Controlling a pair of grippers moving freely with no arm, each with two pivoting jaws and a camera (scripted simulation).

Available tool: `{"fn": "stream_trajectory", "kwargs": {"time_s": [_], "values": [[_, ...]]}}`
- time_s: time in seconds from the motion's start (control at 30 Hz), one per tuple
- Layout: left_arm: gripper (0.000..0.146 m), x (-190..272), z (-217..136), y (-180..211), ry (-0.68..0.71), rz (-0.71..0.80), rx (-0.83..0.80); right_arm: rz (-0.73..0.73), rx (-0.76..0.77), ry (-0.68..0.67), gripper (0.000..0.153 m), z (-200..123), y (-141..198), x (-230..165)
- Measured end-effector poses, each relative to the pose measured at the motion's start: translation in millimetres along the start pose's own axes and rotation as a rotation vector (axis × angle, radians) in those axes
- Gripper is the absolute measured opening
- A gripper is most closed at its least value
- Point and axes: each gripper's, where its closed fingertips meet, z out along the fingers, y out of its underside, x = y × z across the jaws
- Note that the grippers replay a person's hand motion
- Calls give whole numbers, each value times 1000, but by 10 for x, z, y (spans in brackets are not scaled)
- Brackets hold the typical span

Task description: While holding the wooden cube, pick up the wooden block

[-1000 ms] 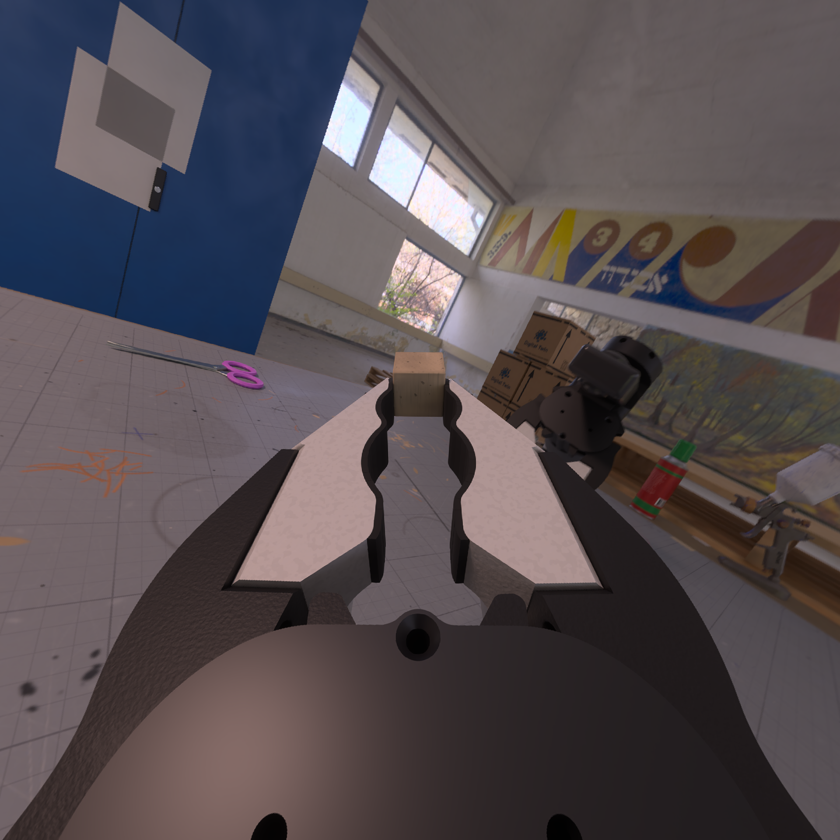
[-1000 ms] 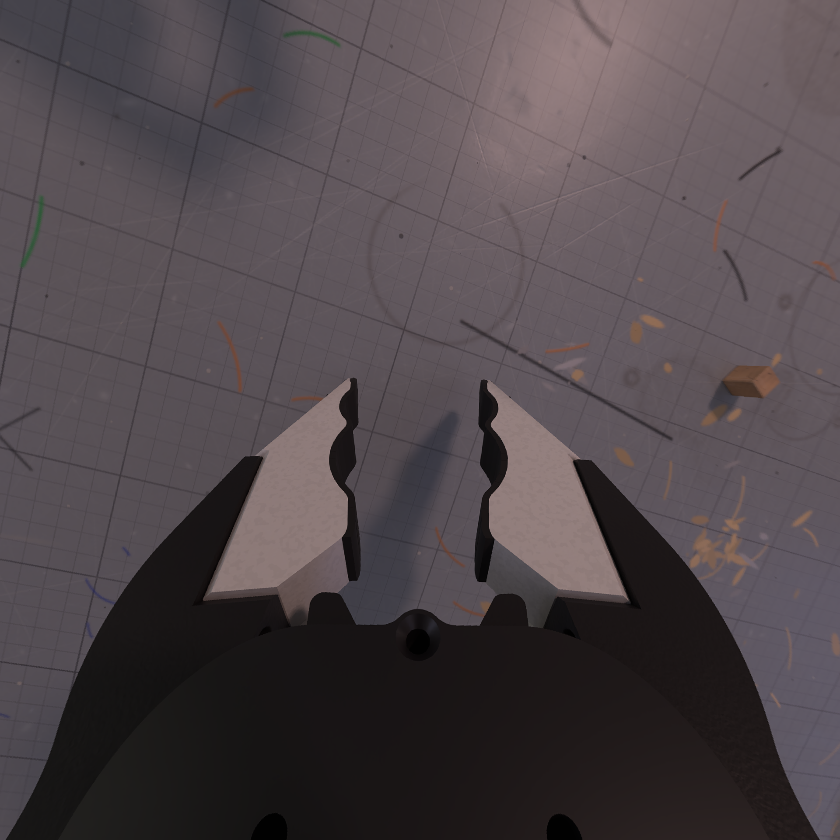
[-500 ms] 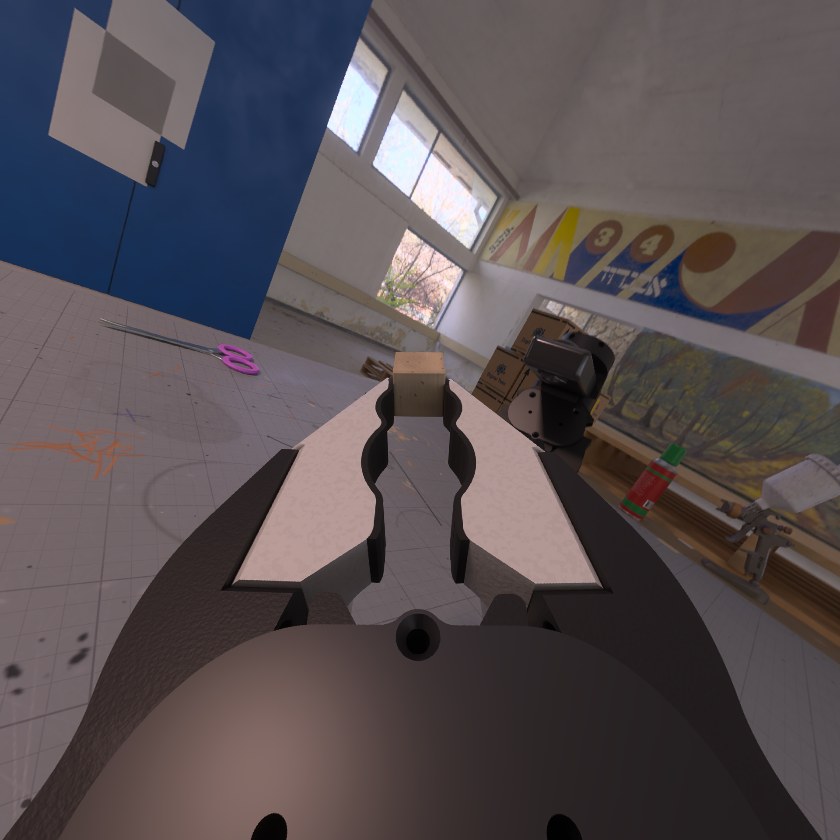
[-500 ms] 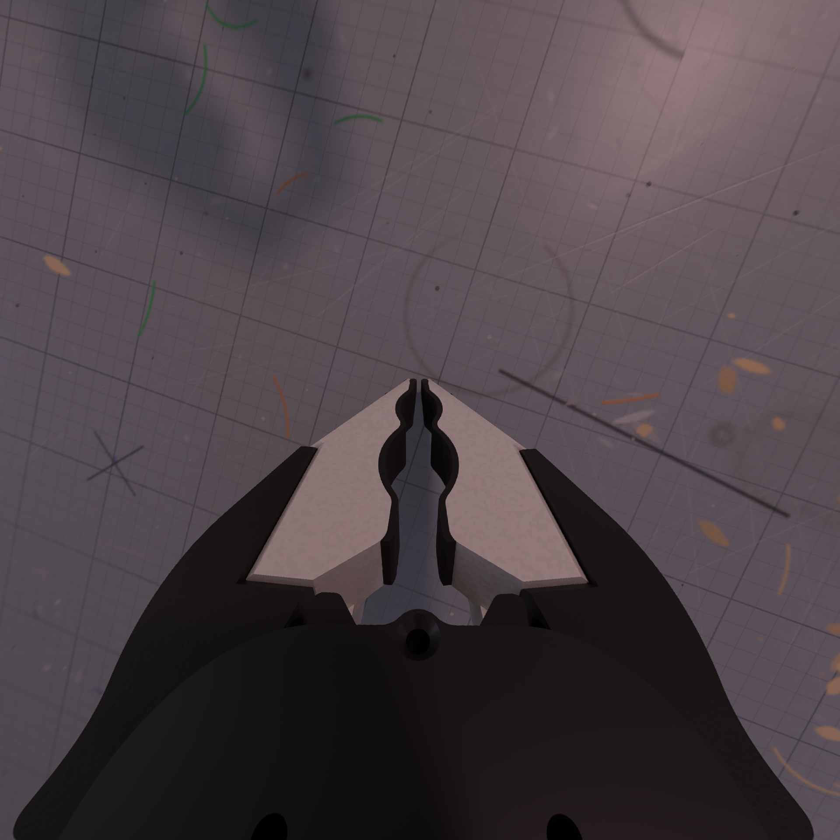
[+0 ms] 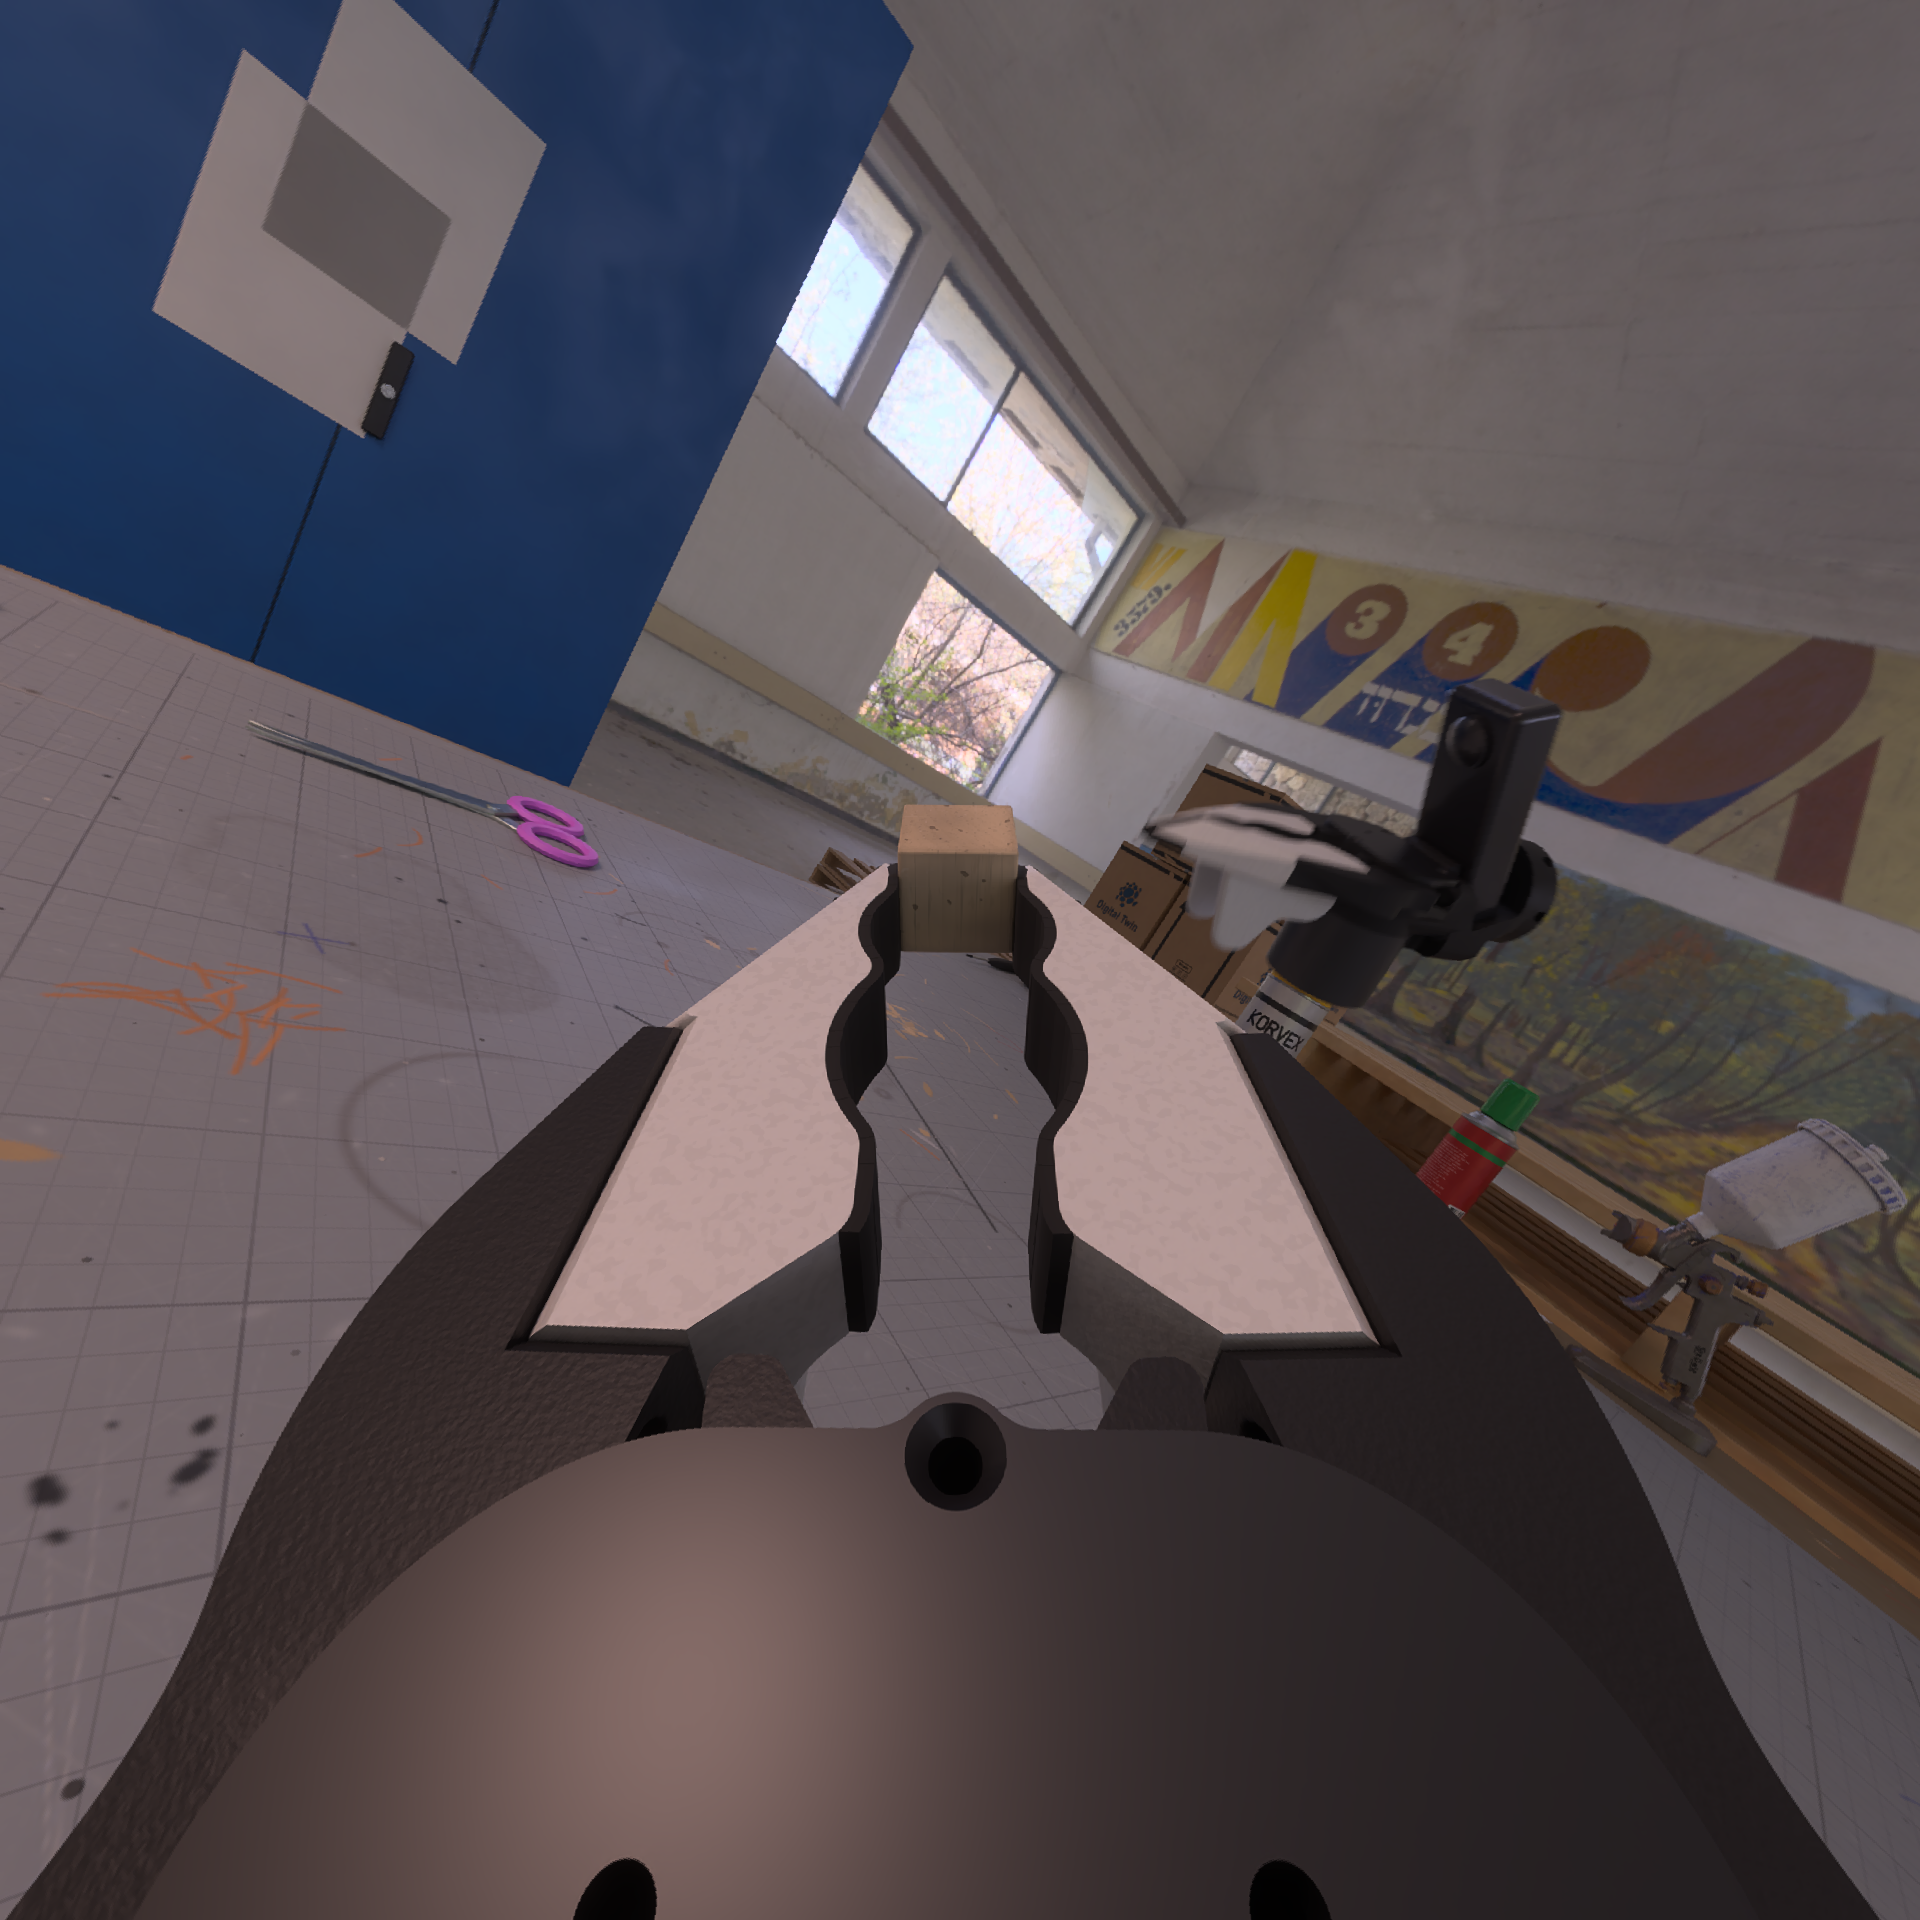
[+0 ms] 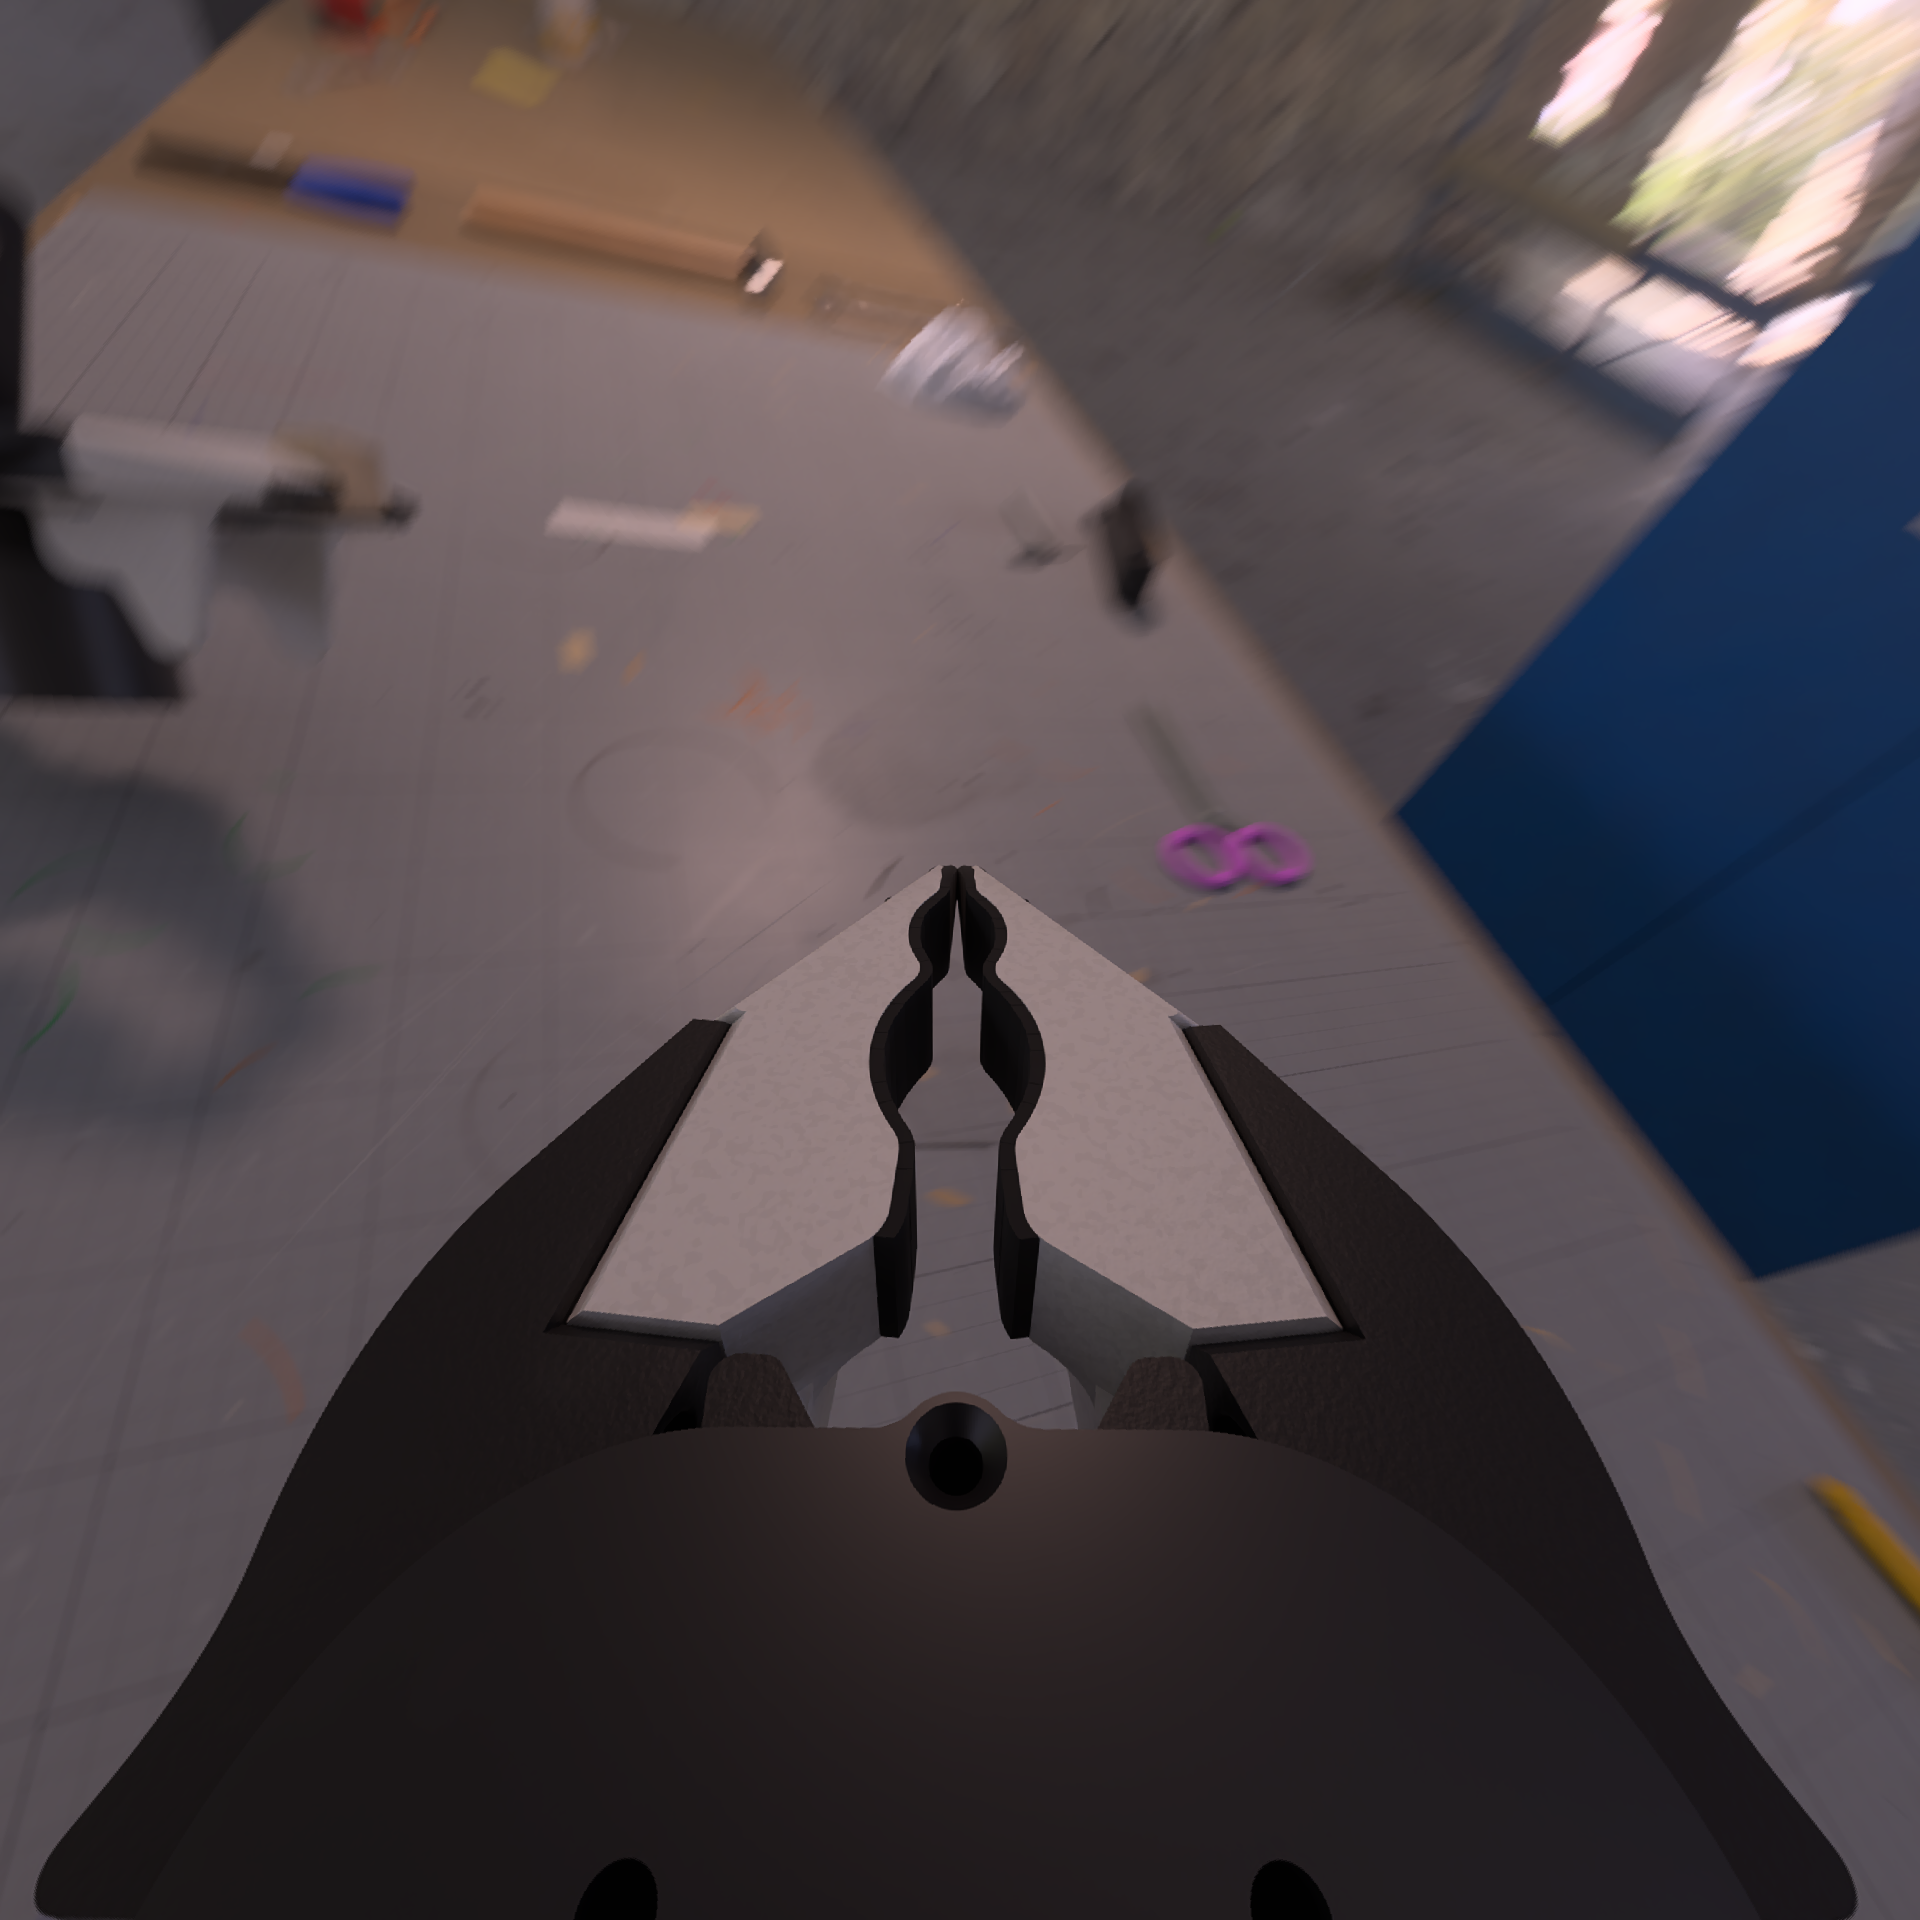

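Observation:
My left gripper (image 5: 956,904) is shut on the wooden cube (image 5: 956,891), a small light-brown cube pinched at the fingertips and held above the grey cutting mat (image 5: 312,1195). My right gripper (image 6: 956,878) is shut with nothing between its fingers and looks across the table in a blurred view. It also shows in the left wrist view (image 5: 1184,852), in the air to the right of the cube. The left gripper shows at the left edge of the right wrist view (image 6: 353,488). I see no wooden block in either view.
Pink-handled scissors (image 5: 551,831) lie on the mat near the blue wall; they also show in the right wrist view (image 6: 1231,854). A red spray can (image 5: 1475,1143) and a spray gun (image 5: 1766,1226) stand on the right ledge. A yellow pencil (image 6: 1870,1538) lies at the right edge.
The right gripper shut on nothing, then swung up from facing down at the mat to facing across the table. The small block left its view. The left gripper kept hold of the cube.

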Motion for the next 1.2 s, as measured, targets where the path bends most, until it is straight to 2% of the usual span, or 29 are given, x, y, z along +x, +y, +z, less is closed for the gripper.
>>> {"fn": "stream_trajectory", "kwargs": {"time_s": [0.1, 0.13, 0.2, 0.27, 0.37, 0.5, 0.63, 0.77, 0.9, 1.07, 1.2], "values": [[20, -5, -1, -2, -1, -3, 1, 42, 177, 222, 0, -485, -309, 524], [20, -5, 0, -1, -1, -3, 1, 70, 209, 251, 0, -614, -343, 634], [20, -7, 4, 5, -2, -3, -3, 133, 178, 179, 0, -696, -268, 660], [20, -5, 11, 14, -1, -2, -10, 174, 71, 85, 0, -605, -53, 530], [20, -3, 21, 28, -1, 1, -20, 120, -162, -31, 0, -293, 420, 154], [20, 3, 24, 38, -1, 8, -25, 74, -430, -170, 30, 140, 980, -320], [20, 11, 17, 36, 3, 11, -21, 107, -513, -211, 37, 414, 1214, -446], [20, 21, 17, 41, 10, 3, -26, 107, -626, -149, 38, 438, 1443, -352], [20, 36, 21, 55, 16, 1, -34, 157, -635, -119, 41, 363, 1504, -245], [20, 55, 35, 81, 25, -8, -50, 247, -582, 62, 41, 369, 1425, 135], [20, 66, 35, 89, 30, -13, -55, 264, -672, 143, 41, 498, 1579, 311]]}}
